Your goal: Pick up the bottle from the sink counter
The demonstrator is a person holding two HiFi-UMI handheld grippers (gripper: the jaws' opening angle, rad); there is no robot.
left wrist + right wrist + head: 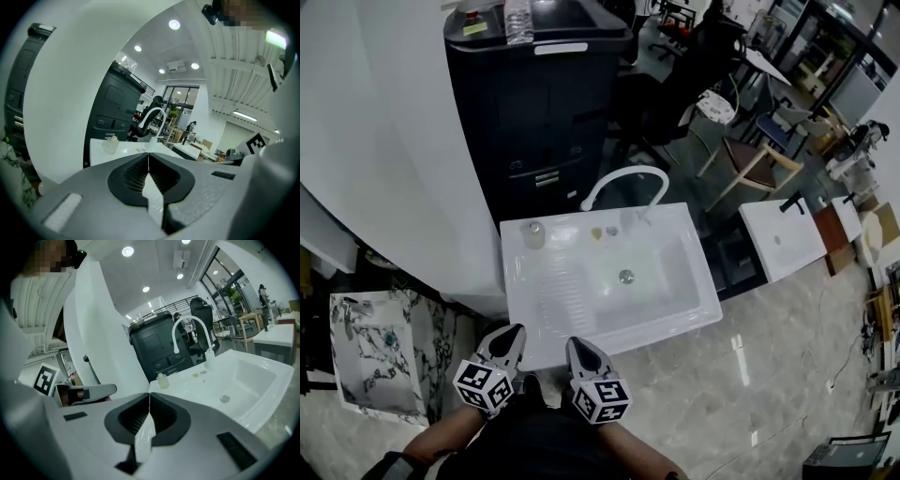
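Observation:
A small pale, translucent bottle (pixel 532 234) stands upright at the back left corner of the white sink counter (pixel 553 286). It also shows in the left gripper view as the bottle (pixel 110 144) and in the right gripper view as the bottle (pixel 162 380). My left gripper (pixel 515 331) and right gripper (pixel 575 344) hover side by side at the sink's near edge, well short of the bottle. In each gripper view, the left gripper (pixel 148 155) and the right gripper (pixel 149 395) show jaws shut with nothing between them.
A white arched faucet (pixel 623 181) rises behind the basin, with a drain (pixel 625 276) in it. A black cabinet (pixel 544 103) stands behind, with a clear bottle (pixel 517 21) on top. A marble basin (pixel 375 352) lies at left, another white sink (pixel 783 234) and chairs (pixel 759 155) at right.

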